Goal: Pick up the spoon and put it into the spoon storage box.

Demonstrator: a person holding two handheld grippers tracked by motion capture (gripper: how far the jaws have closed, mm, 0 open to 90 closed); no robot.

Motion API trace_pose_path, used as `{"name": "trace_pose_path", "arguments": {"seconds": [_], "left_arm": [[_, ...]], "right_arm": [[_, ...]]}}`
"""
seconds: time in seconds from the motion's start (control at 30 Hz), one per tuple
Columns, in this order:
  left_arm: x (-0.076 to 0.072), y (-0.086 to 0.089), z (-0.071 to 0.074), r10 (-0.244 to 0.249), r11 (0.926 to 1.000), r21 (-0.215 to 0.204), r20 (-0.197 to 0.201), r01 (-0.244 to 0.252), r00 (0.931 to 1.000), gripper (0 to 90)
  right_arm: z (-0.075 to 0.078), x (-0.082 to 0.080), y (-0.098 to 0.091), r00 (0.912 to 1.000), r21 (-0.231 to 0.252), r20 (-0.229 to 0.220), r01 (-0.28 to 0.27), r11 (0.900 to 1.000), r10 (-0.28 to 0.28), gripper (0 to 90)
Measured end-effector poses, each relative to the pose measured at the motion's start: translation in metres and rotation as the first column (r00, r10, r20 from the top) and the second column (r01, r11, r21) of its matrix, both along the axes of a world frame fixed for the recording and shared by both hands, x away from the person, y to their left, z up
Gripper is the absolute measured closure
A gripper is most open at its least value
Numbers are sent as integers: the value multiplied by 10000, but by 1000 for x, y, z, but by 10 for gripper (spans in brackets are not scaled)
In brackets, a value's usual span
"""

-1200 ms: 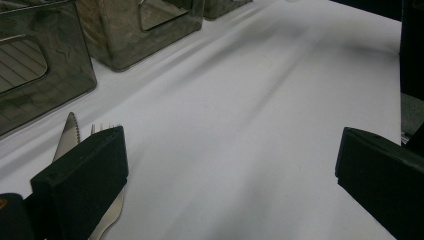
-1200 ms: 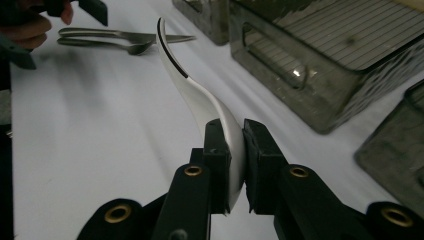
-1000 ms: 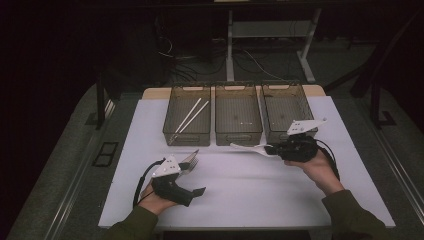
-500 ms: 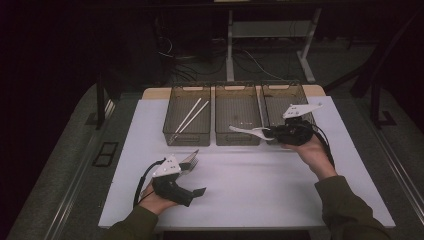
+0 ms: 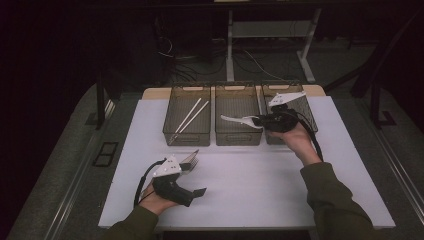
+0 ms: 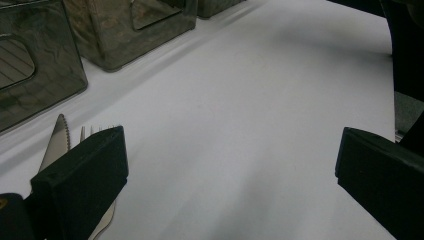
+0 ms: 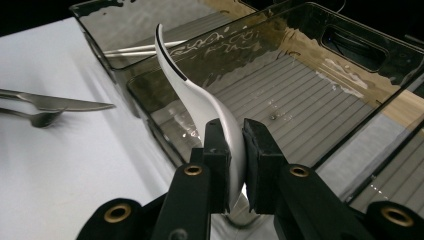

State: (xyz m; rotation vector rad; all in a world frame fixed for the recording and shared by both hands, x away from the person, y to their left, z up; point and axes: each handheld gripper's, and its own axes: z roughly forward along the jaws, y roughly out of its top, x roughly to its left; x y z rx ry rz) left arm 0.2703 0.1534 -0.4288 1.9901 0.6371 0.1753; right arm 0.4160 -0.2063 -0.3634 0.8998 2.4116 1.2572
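Trays first: we take the middle tray (image 5: 238,122) as landmark, one of three smoky plastic ones in a row at the far edge of the white mat (image 5: 240,200). The left tray (image 5: 187,122) beside it holds two pale chopsticks (image 5: 191,115); the right tray (image 5: 295,117) sits partly behind the right hand (image 5: 295,140). A knife (image 7: 55,102) and fork (image 7: 35,119) lie on the mat, well to the near left of the middle tray, just beside the left gripper (image 5: 197,177).

We see bare mat between the middle tray's near wall and the table's near edge.

The right gripper (image 7: 235,150) comes in level from the right, its pads pinching the handle end of a white ceramic spoon (image 7: 200,100). The spoon stands on edge above the middle tray's near right corner, bowl end over its interior. The left gripper rests low on the mat, its two black pads spread wide with nothing between them.
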Motion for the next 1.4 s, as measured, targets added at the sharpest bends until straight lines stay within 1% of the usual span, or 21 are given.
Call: {"name": "trace_pose_path", "arguments": {"seconds": [0.13, 0.23, 0.3, 0.37, 0.47, 0.5, 0.63, 0.7, 0.77, 0.9, 1.07, 1.1, 1.17, 1.2, 1.27, 1.37, 1.4], "left_arm": [[0, 0, 0, -2, 10000, 1, 3, 2, 10000, 0], [0, 0, 0, -20, 10000, 14, 7, 20, 10000, 0], [0, 0, 0, -15, 10000, 15, -2, 15, 10000, 0], [0, 0, 0, -16, 10000, 15, 7, 16, 10000, 0], [0, 0, 0, -19, 10000, 22, 14, 19, 10000, 0], [0, 0, 0, -13, 10000, 19, 13, 13, 10000, 0], [0, 0, 0, -13, 10000, 31, 11, 13, 10000, 0], [-1, 0, 0, -12, 10000, 29, 15, 12, 10000, 0], [0, 0, 0, -8, 10000, 42, 14, 8, 10000, 0], [0, 0, 0, 5, 10000, 53, 12, -5, 10000, 0], [0, 0, 0, 28, 10000, 62, 4, -28, 10000, 0], [0, 0, 0, 27, 10000, 77, 14, -27, 10000, 0], [0, 1, 0, 58, 10000, 52, 19, -58, 10000, 0], [-1, 1, 0, 61, 10000, 51, 31, -61, 10000, 0], [-1, 1, 0, 68, 10000, 67, 32, -69, 10000, 0], [-1, 1, 1, 72, 10000, 59, 44, -72, 10000, 0], [-1, 1, 1, 72, 10000, 51, 48, -73, 10000, 0]], "right_arm": [[-5, 8, 7, 9997, -181, -182, 166, 9997, -169, 808], [-10, 13, 9, 9993, -409, -320, 156, 9990, -169, 807], [-14, 15, 10, 9990, -462, -402, 161, 9988, -179, 798], [-16, 16, 10, 9978, -314, -623, 216, 9993, -235, 747], [-16, 16, 8, 9971, 77, -695, 325, 9994, -319, 672], [-15, 16, 7, 9972, 184, -643, 386, 9991, -373, 653], [-13, 15, 2, 9961, 542, -737, 529, 9971, -489, 592], [-12, 12, -1, 9958, 800, -797, 513, 9955, -450, 570], [-12, 9, -4, 9957, 1094, -830, 504, 9927, -414, 523], [-12, -1, -11, 9947, 1458, -957, 520, 9879, -383, 466], [-13, -16, -17, 9958, 1451, -894, 331, 9889, -202, 425], [-13, -19, -18, 9960, 1472, -870, 342, 9885, -215, 417], [-12, -24, -20, 9958, 1633, -914, 210, 9864, -60, 407], [-12, -27, -21, 9962, 1639, -874, 132, 9864, 12, 399], [-14, -32, -22, 9966, 1624, -828, 91, 9867, 44, 392], [-16, -41, -24, 9959, 1687, -903, 89, 9856, 65, 385], [-17, -43, -25, 9964, 1668, -845, 65, 9860, 77, 381]]}}
